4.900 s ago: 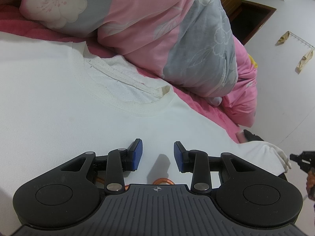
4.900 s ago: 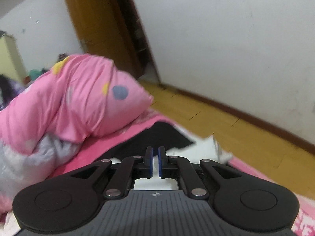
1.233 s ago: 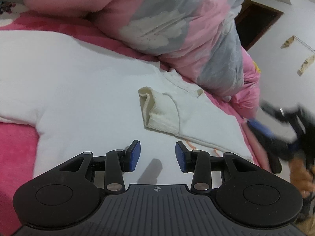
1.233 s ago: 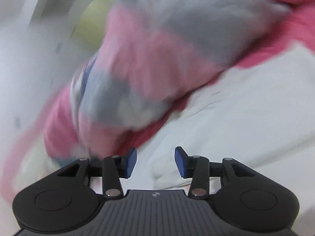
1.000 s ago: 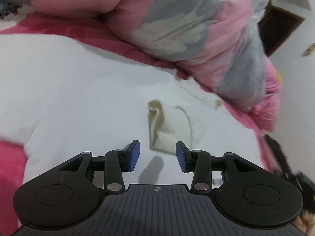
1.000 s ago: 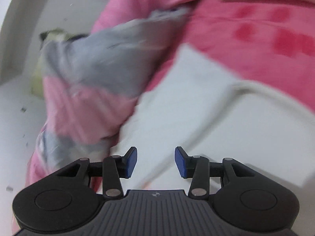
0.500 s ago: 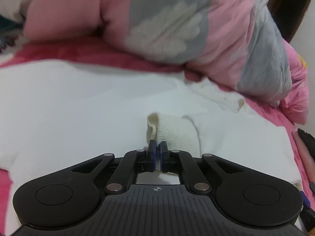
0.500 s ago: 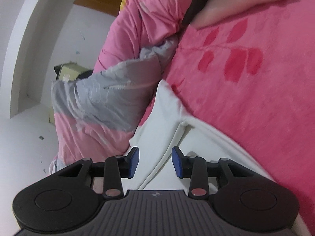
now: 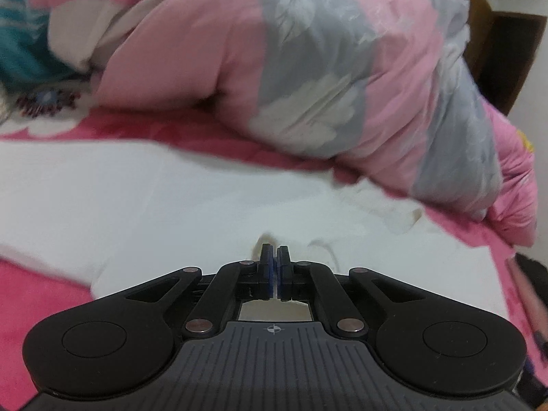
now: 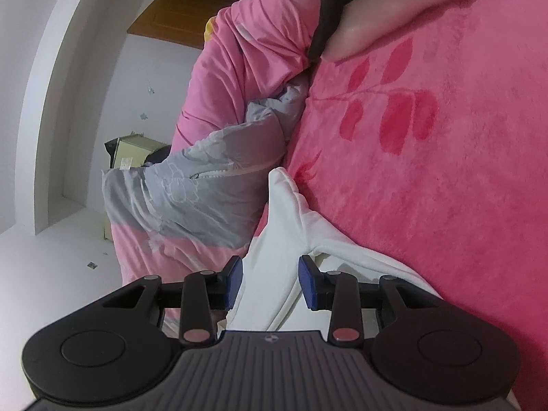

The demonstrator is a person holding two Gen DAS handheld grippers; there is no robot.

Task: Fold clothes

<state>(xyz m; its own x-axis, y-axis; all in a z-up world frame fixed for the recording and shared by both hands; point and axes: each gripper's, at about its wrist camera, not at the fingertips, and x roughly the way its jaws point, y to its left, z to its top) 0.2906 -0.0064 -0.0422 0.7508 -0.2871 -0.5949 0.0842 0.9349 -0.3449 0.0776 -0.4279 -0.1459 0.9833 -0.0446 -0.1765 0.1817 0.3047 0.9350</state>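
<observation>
A white long-sleeved garment (image 9: 178,198) lies spread on the pink bed. In the left wrist view my left gripper (image 9: 274,251) is shut on the garment's ribbed cuff (image 9: 262,241), which peeks out just past the fingertips; the rest of the folded-over sleeve is blurred. In the right wrist view my right gripper (image 10: 270,284) stands partly open and nearly level over a folded edge of the white garment (image 10: 284,205). The cloth runs between the blue pads (image 10: 306,284), which are apart and do not visibly press on it.
A bulky pink and grey floral quilt (image 9: 325,78) is heaped along the far side of the garment. The pink bedspread (image 10: 445,171) carries red leaf prints. A person's forearm (image 10: 394,7) with a dark sleeve rests at the top of the right view. White wall and a wooden door lie beyond.
My left gripper closed on the cuff and lifted it a little, tilting up toward the quilt. The right gripper swung down to the garment's edge, narrowed slightly, then held still.
</observation>
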